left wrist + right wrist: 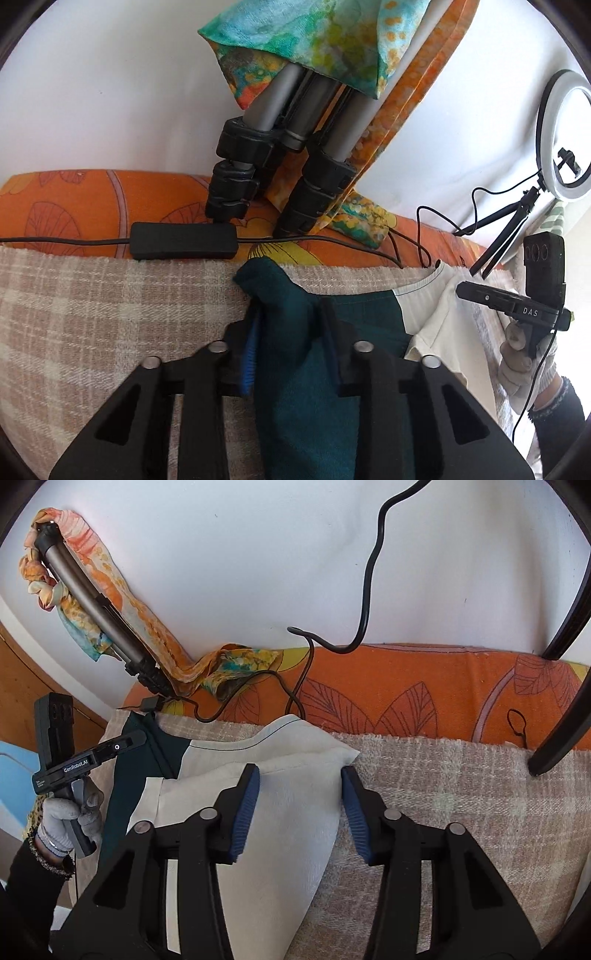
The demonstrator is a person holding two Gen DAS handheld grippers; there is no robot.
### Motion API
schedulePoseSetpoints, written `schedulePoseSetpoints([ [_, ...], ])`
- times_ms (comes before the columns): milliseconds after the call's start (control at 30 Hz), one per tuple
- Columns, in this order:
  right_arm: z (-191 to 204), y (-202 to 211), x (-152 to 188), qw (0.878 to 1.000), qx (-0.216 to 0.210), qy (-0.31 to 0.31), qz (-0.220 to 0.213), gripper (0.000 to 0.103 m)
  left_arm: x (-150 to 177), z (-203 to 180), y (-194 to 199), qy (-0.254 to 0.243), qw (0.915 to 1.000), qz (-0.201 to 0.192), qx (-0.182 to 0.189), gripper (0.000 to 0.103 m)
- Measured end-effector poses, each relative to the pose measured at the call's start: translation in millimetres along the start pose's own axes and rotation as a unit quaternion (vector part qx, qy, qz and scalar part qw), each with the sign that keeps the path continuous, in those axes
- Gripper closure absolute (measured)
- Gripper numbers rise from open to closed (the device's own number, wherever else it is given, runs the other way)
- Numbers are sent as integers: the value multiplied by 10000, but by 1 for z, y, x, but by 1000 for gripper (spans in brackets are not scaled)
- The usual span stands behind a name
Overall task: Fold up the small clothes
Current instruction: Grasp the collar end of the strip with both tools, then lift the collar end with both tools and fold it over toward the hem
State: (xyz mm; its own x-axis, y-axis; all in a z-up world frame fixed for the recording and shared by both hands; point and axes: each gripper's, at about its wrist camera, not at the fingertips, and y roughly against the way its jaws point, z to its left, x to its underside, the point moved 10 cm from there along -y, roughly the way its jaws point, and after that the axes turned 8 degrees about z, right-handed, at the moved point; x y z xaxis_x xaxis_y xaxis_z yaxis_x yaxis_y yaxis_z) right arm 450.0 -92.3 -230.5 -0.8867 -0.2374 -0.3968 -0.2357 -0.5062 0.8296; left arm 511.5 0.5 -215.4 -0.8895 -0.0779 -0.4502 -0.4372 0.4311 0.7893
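A small garment, dark teal on one side (295,369) and white on the other (288,812), lies on a beige checked cloth (92,314). My left gripper (288,332) is shut on a bunched fold of the teal part, which rises between its fingers. My right gripper (300,805) is open, its blue pads (245,808) straddling the white corner of the garment without pinching it. The teal part shows at the left of the right wrist view (162,746). Each gripper shows in the other's view, the left (74,764) and the right (517,306).
An orange leaf-print cover (406,686) runs along the white wall. A folded tripod (280,155) draped with a colourful scarf (314,44) stands behind the garment, beside a black power box (184,240) with cables. A ring light (565,136) stands at the right.
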Motion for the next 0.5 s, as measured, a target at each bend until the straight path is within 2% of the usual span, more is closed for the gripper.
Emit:
schedulePoseSetpoints([
  [33, 2, -3, 1, 10000, 14, 26, 67, 95, 1, 0, -1, -9, 10000, 13, -16, 97],
  [233, 23, 20, 1, 9995, 29, 292, -117, 96, 1, -18, 22, -287, 9992, -289, 36, 100],
  [400, 42, 60, 4, 9989, -31, 293, -369, 96, 7, -38, 61, -335, 9974, -598, 214, 101],
  [500, 58, 86, 15, 9980, -30, 391, -494, 96, 18, -49, 85, -432, 9963, -722, 151, 101],
])
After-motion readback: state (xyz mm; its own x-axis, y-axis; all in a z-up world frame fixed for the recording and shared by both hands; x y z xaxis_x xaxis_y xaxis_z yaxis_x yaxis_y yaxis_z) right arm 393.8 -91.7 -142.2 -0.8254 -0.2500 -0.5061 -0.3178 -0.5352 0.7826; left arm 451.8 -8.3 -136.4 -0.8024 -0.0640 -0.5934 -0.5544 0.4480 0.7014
